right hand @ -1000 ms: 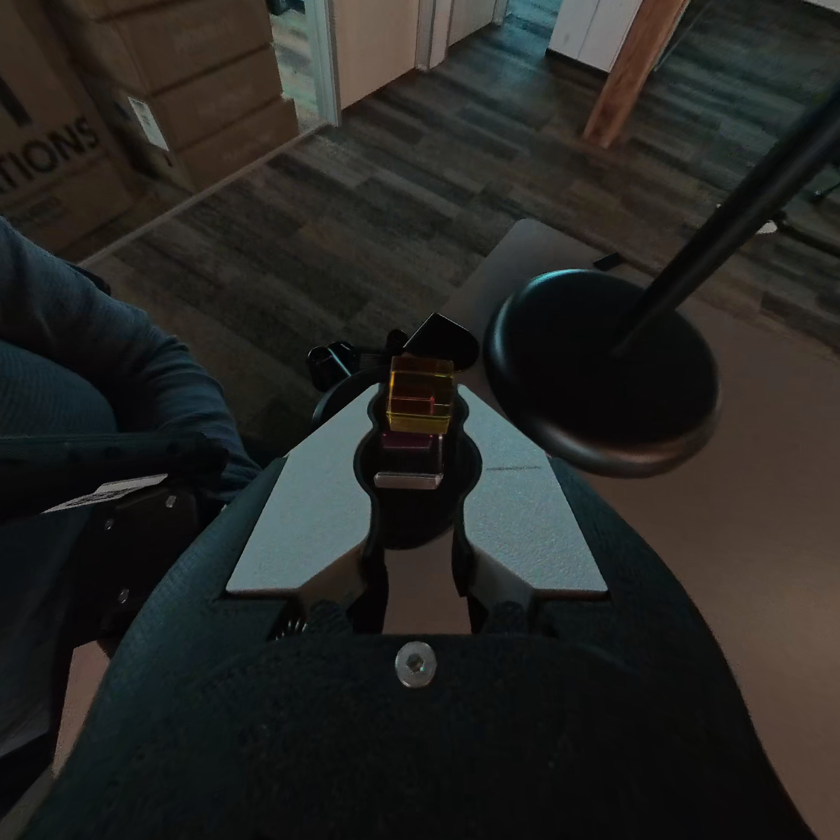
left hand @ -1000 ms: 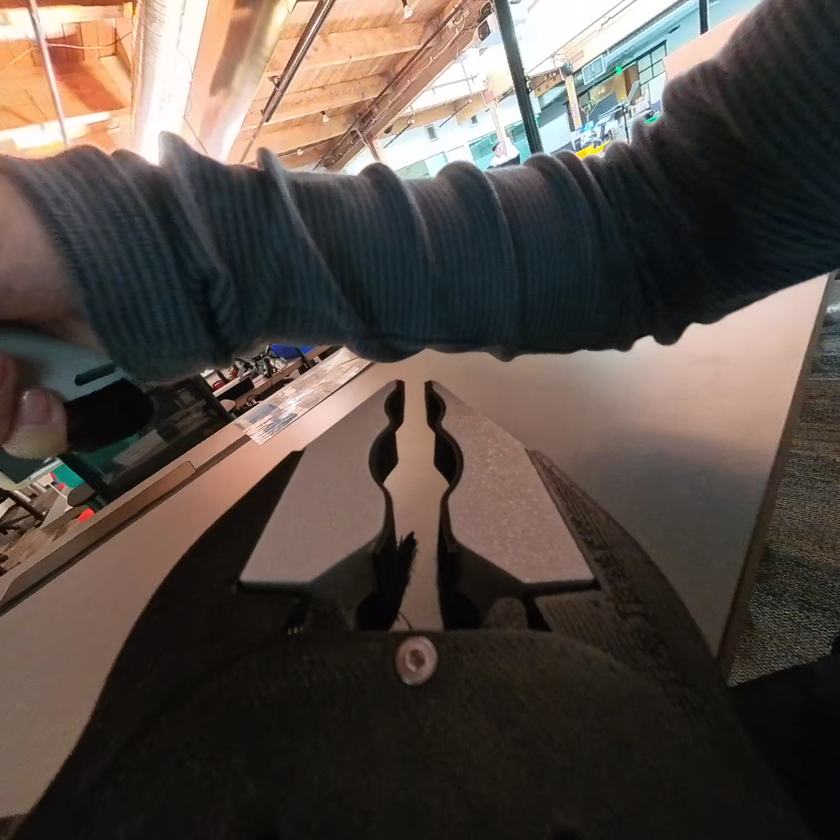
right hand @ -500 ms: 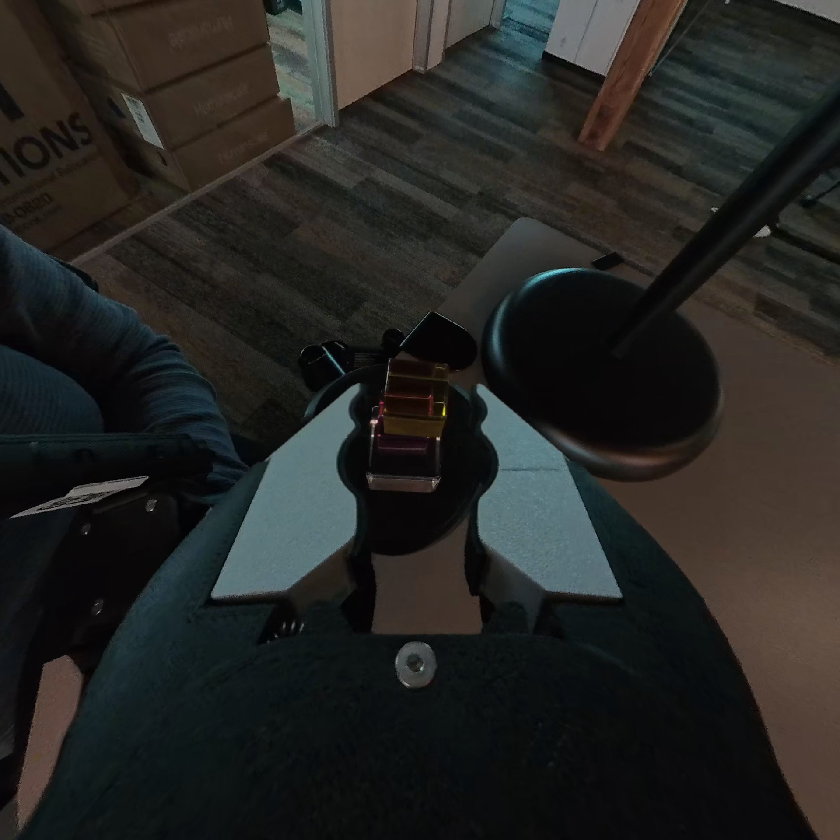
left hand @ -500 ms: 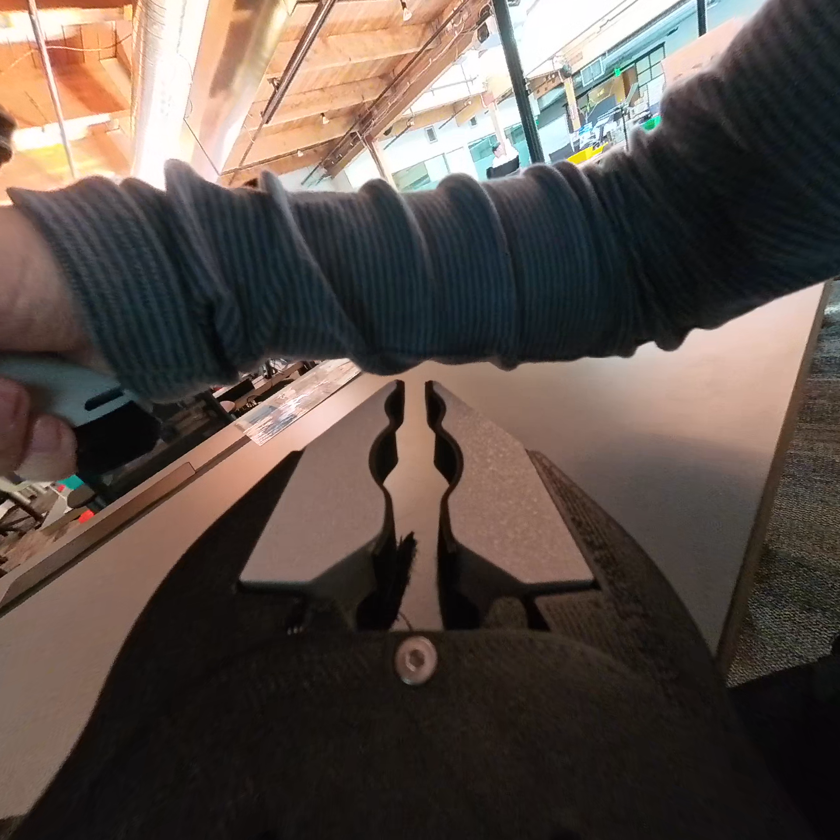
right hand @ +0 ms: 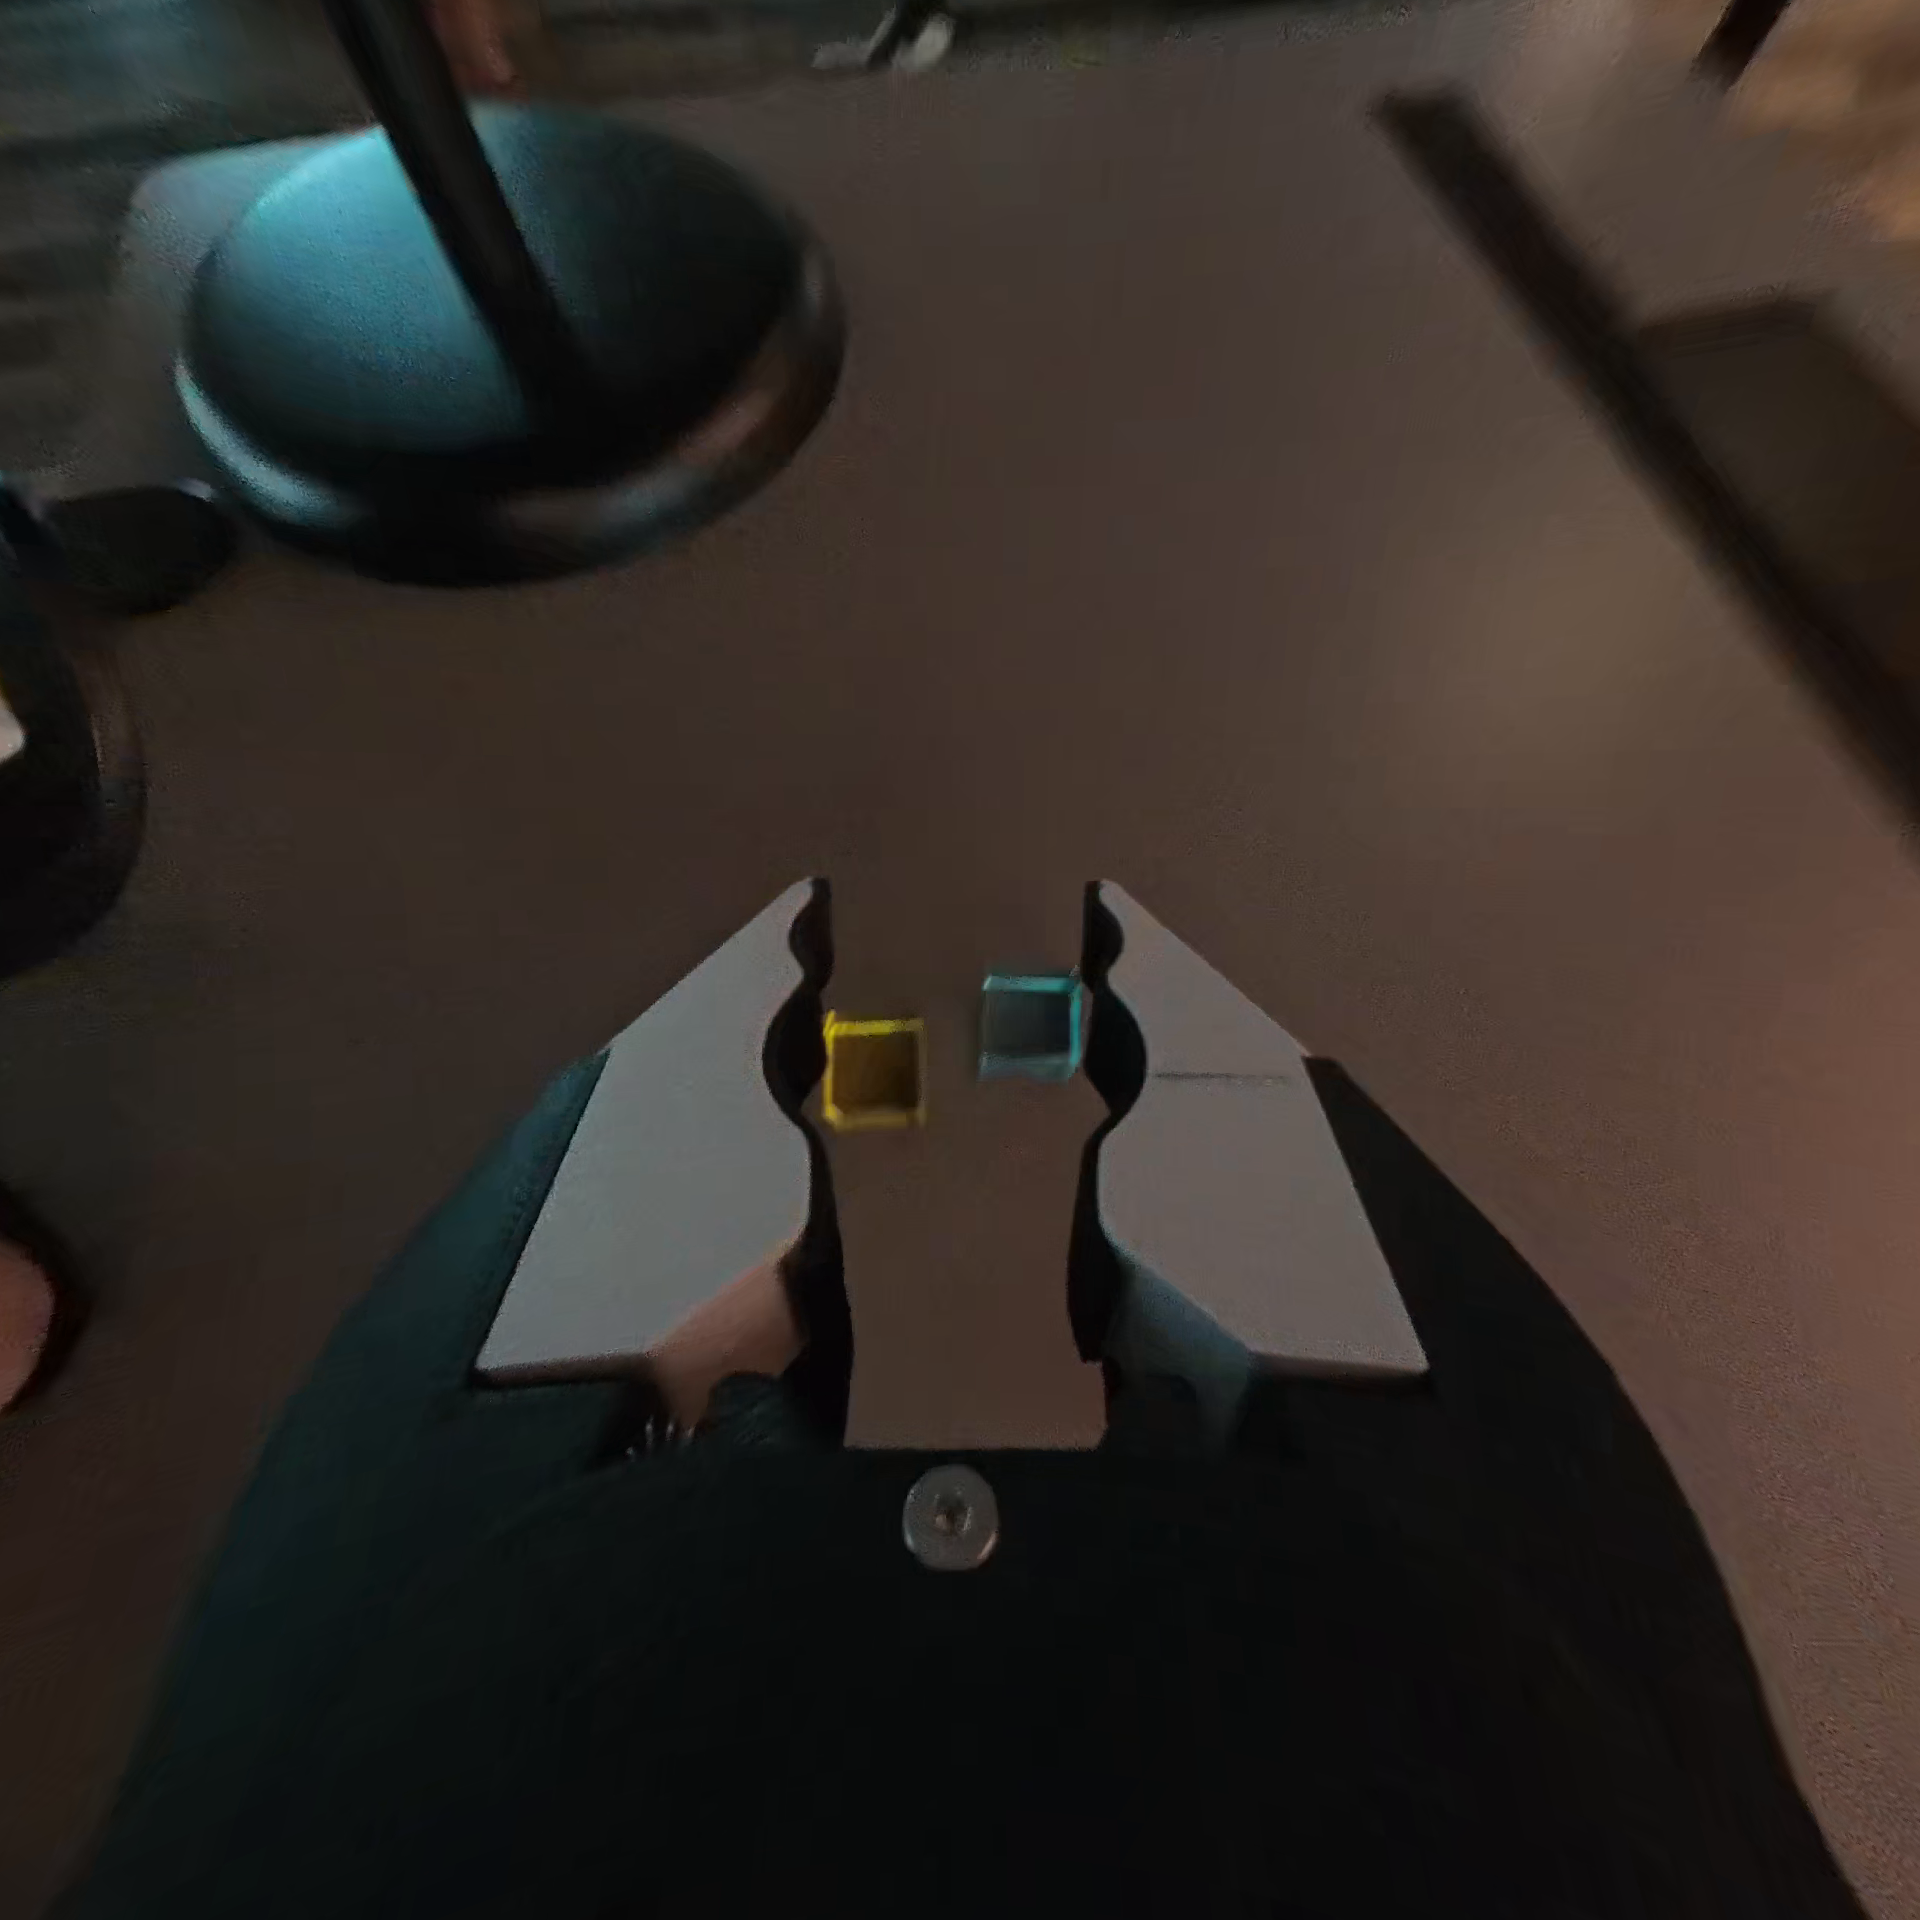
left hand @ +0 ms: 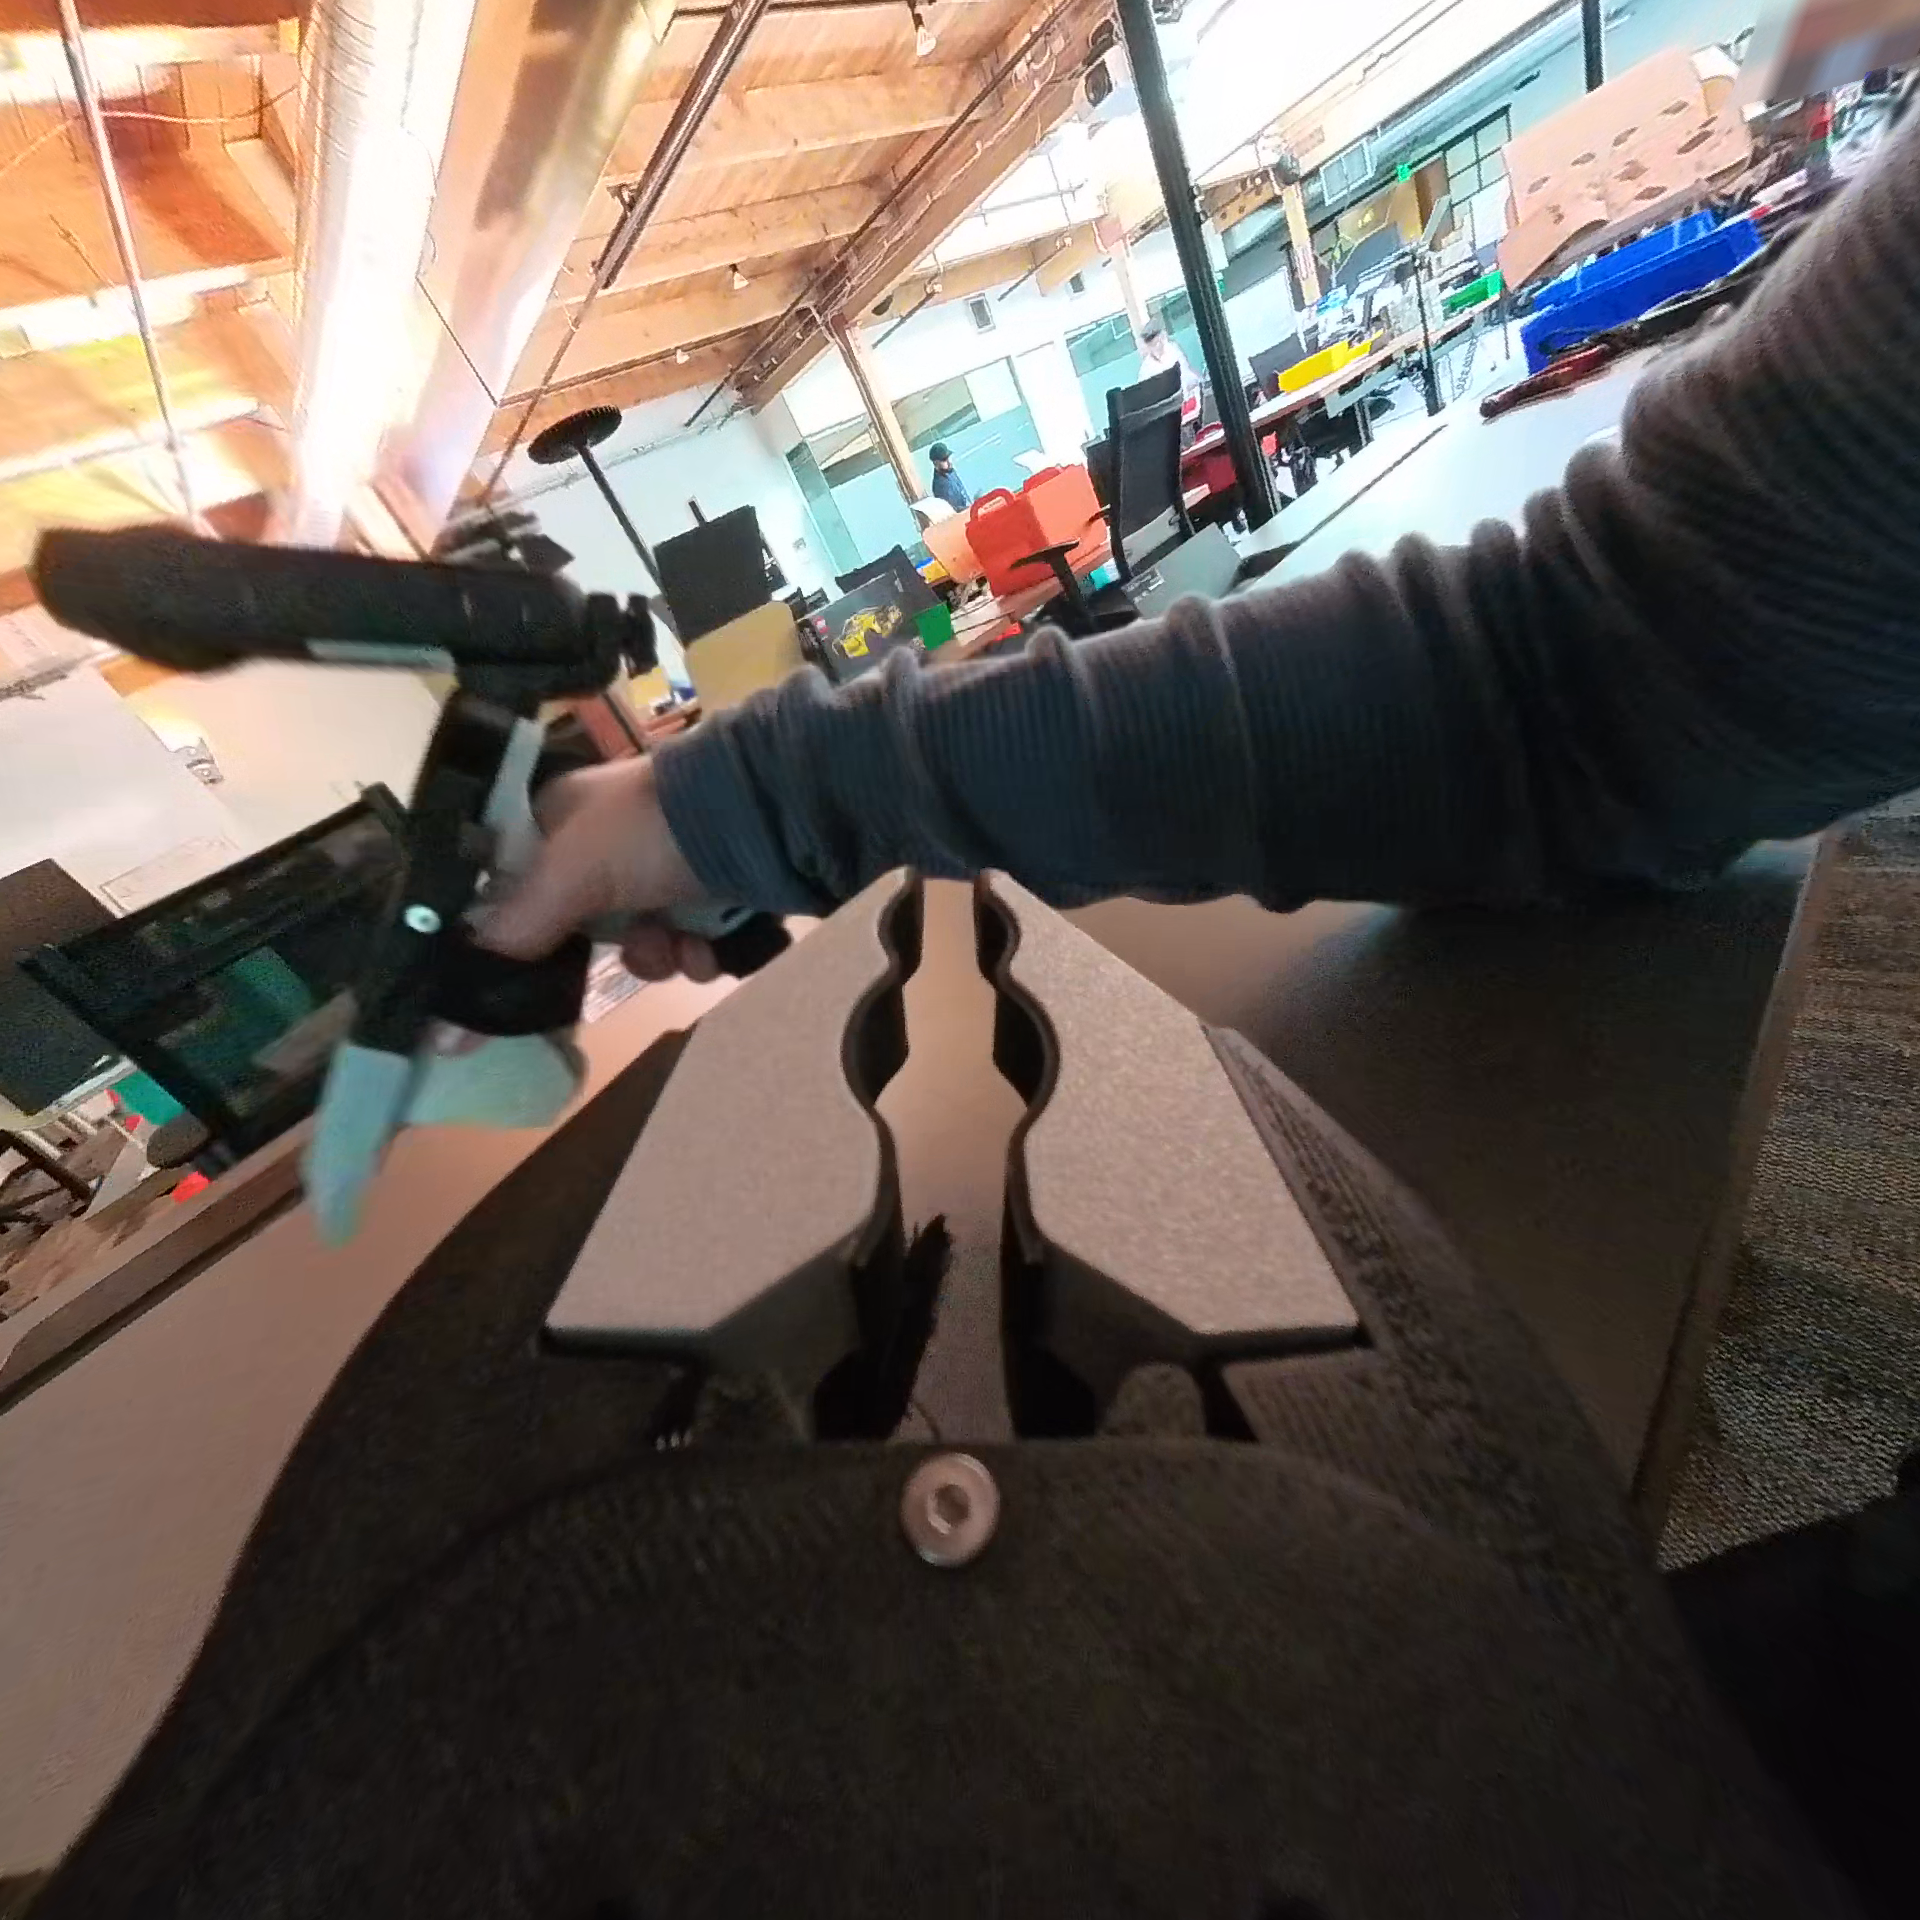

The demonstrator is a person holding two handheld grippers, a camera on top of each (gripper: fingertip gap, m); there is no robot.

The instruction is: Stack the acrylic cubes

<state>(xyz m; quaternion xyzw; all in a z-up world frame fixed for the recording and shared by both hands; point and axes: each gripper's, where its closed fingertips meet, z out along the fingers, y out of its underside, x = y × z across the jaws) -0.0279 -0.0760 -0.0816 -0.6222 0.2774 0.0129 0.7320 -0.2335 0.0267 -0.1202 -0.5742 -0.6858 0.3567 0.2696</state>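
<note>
- Right wrist view: right gripper (right hand: 956, 904) looks down at the brown desk (right hand: 1039, 540). Its fingers (right hand: 686, 1122) stand wide apart and grip nothing.
- Two small translucent cubes lie on the desk and show in the gap between the fingers: a yellow cube (right hand: 875, 1070) close by the left-hand finger, a blue cube (right hand: 1029, 1023) close by the right-hand one, bare desk between them. Whether either cube touches a finger cannot be told; the frame is smeared by motion.
- Upper left of the frame: round black stand base (right hand: 499, 343) with its pole, well apart from the cubes.
- Left wrist view: left gripper (left hand: 945, 904) is held low over the desk (left hand: 1507, 1039). Its fingers (left hand: 1143, 1122) are nearly together, a narrow slit between them, nothing in it.
- Same view, left of centre: a hand (left hand: 582, 862) in a dark ribbed sleeve (left hand: 1247, 727) holds the other gripper above the desk, blurred.
- Risk 1 (judgement): with both cubes in the gap, closing would push them together and one could pop out sideways.
- Risk 2 (judgement): the cubes look small, smooth and light; a finger brushing past could send one skidding.
- Risk 3 (judgement): the blur suggests fast travel, so a descent now could land a fingertip on top of a cube.
- Risk 4 (judgement): the sleeve crosses in front of the left gripper, so the two arms could collide.
</note>
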